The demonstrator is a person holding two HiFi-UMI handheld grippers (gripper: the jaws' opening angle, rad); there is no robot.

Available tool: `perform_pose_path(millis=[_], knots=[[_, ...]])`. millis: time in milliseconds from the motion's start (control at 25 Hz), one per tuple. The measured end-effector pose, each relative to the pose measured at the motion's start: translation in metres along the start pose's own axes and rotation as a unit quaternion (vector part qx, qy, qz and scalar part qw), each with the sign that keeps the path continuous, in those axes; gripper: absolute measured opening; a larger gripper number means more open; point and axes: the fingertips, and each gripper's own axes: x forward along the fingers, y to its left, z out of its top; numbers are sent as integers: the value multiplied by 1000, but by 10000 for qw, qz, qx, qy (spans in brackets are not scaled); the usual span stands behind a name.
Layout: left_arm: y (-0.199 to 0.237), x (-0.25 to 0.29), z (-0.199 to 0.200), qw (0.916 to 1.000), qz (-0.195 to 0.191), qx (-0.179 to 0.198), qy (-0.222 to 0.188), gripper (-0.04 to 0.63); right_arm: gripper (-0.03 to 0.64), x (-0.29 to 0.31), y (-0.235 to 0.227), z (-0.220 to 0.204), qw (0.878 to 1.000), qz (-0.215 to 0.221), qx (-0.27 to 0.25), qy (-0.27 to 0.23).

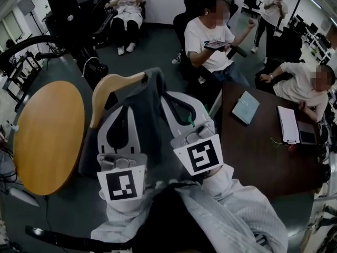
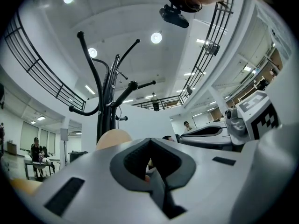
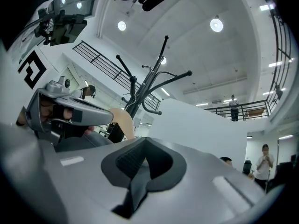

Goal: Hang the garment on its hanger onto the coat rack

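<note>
A dark grey garment (image 1: 143, 107) hangs on a wooden hanger (image 1: 111, 87), held up in front of me between the two grippers. My left gripper (image 1: 125, 109) and right gripper (image 1: 175, 103) are both shut, with a fold of the dark fabric pinched in each; their tips are buried in the cloth. In the left gripper view the shut jaws (image 2: 150, 171) point up past the hanger's rounded end (image 2: 114, 136) toward the black coat rack (image 2: 105, 92). The right gripper view shows its shut jaws (image 3: 140, 171), the hanger (image 3: 124, 122) and the rack (image 3: 140, 90) beyond. The rack (image 1: 71, 25) stands at upper left.
A round wooden table (image 1: 47, 136) lies to my left. A dark table (image 1: 253, 152) with a notebook (image 1: 245, 107) and papers is on my right. Several people sit or stand beyond it. A black chair arm (image 1: 26, 44) is near the rack.
</note>
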Motion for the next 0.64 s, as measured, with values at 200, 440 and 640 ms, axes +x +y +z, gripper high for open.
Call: perform_pose_path(millis=[200, 440, 640], knots=[[-4, 3, -3, 10000, -19, 18, 42, 5, 0, -2, -4, -3, 10000, -25, 19, 8], [-12, 3, -4, 10000, -23, 53, 64, 5, 0, -9, -8, -5, 10000, -37, 35, 20], [-4, 4, 2, 9999, -29, 74, 101, 5, 0, -3, -8, 4, 10000, -58, 39, 25]])
